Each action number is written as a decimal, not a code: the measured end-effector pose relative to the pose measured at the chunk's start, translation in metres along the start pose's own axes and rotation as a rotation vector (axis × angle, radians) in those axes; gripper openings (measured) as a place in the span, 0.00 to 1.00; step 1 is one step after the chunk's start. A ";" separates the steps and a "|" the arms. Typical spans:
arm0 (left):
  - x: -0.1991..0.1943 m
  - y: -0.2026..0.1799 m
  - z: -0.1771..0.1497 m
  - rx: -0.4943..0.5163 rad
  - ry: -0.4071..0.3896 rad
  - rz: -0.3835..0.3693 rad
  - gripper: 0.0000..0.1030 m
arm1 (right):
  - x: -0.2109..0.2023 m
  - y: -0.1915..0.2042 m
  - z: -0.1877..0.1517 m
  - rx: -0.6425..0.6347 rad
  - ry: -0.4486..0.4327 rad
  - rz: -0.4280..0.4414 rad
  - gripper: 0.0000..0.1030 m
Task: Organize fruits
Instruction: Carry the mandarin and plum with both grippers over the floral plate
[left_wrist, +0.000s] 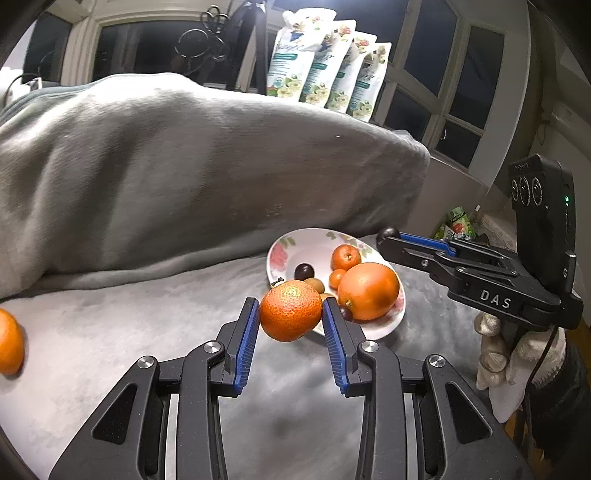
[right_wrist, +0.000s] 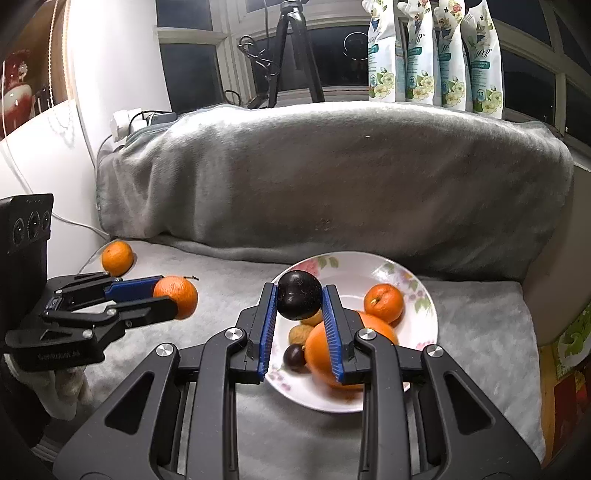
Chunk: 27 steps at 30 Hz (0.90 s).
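At the far left a loose mandarin (right_wrist: 117, 257) lies on the grey blanket (right_wrist: 221, 295), well apart from the plate (right_wrist: 424, 295). Next comes the left gripper (left_wrist: 290, 314), its fingers clamped on a rough-skinned orange (left_wrist: 290, 309) held just short of the plate's near rim. To place it well, I would carry it over the rim before lowering, and aim for the bare patch at the left of the plate (the large orange (left_wrist: 368, 291) crowds the right side).

Further right, the right gripper (right_wrist: 299, 301) grips a dark plum (right_wrist: 299, 300) above the plate, over the small brown fruits (right_wrist: 300, 332). Lower it gently and release only once it rests, since a round plum dropped on the pile would likely roll. A tangerine (right_wrist: 383, 302) sits at the plate's right.
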<state>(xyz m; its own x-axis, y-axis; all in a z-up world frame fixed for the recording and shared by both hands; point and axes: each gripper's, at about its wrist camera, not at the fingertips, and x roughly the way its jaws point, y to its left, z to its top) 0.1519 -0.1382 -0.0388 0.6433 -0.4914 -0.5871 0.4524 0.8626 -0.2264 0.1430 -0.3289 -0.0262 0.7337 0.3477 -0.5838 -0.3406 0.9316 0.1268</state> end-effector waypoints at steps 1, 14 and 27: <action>0.002 -0.001 0.001 0.003 0.001 -0.002 0.33 | 0.002 -0.001 0.001 -0.001 0.000 -0.003 0.25; 0.016 -0.016 0.009 0.036 0.006 -0.016 0.33 | 0.022 -0.016 0.010 0.008 0.009 -0.001 0.25; 0.030 -0.025 0.010 0.057 0.028 -0.033 0.33 | 0.040 -0.032 0.014 0.041 0.030 0.002 0.25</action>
<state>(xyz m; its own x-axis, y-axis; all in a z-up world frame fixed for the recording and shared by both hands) 0.1665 -0.1759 -0.0432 0.6105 -0.5153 -0.6015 0.5077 0.8375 -0.2021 0.1917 -0.3433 -0.0420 0.7146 0.3470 -0.6074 -0.3175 0.9346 0.1603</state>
